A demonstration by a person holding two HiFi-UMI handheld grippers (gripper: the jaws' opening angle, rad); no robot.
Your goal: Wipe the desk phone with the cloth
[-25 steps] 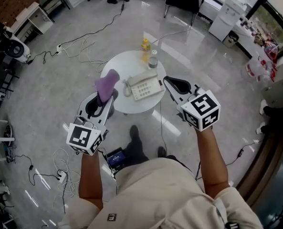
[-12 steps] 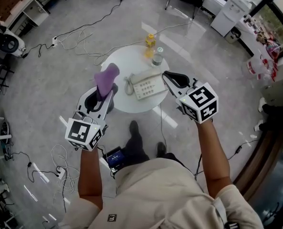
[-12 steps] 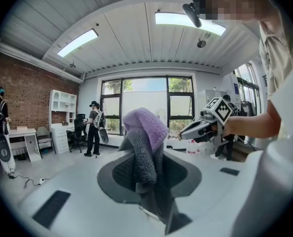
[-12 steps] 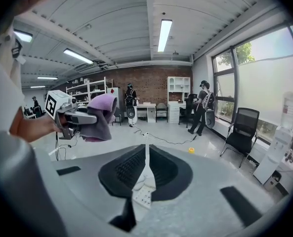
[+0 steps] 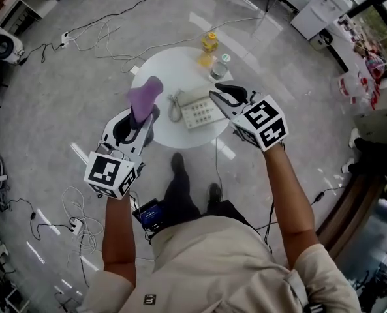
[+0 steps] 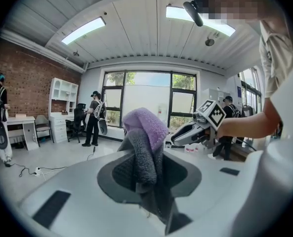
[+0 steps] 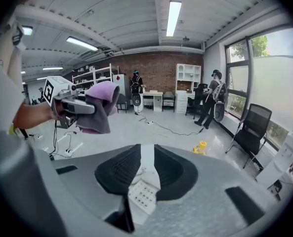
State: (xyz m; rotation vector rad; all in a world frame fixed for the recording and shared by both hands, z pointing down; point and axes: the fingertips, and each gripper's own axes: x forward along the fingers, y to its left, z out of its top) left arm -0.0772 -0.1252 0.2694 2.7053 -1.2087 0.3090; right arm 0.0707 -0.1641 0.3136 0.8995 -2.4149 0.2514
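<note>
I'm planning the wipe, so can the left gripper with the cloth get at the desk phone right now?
Probably yes: the left gripper, shut on the cloth, is left of the desk phone, and nothing on the table stands between them.

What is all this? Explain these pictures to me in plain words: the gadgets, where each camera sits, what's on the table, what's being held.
There is no robot here. A person holds a two-jaw gripper in each hand, and the marker cubes are part of those grippers. The top-down picture comes from a camera on the person's head. The other two come from wide-angle cameras that ride on each gripper and look along its jaws. On the round white table are a desk phone, a yellow bottle and a small lidded container. The left gripper is clamped on a purple cloth. The right gripper, above the phone, has just been opening its jaws, and nothing is between them.
</note>
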